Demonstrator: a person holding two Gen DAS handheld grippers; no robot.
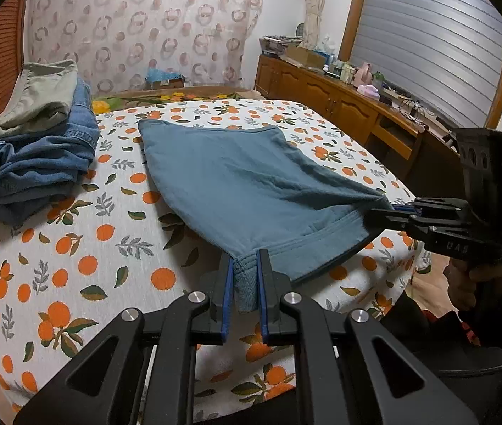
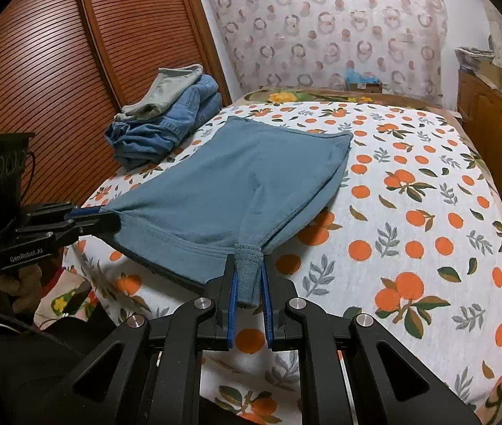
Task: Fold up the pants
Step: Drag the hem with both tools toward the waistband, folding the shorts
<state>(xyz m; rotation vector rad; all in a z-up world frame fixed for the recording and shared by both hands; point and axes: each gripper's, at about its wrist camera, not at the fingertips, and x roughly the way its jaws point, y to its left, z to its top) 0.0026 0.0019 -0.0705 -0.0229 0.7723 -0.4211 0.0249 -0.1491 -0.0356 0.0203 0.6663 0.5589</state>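
Observation:
Blue-grey pants [image 1: 236, 177] lie spread on the orange-print bed sheet [image 1: 73, 248], near end lifted. My left gripper [image 1: 245, 258] is shut on the ribbed waistband corner. My right gripper [image 1: 389, 210] shows at the right, shut on the other corner. In the right wrist view the pants [image 2: 236, 184] stretch away from me, my right gripper [image 2: 249, 265] is shut on a bunched ribbed corner, and my left gripper [image 2: 105, 217] is shut on the far left corner. The waistband hangs taut between both, above the bed's near edge.
A stack of folded jeans and khaki pants [image 1: 38, 152] sits at the bed's far left [image 2: 166, 120]. Wooden louvred doors [image 2: 56, 71] stand left. A wooden cabinet [image 1: 339, 102] with clutter runs along the right. A patterned curtain [image 1: 144, 24] hangs behind.

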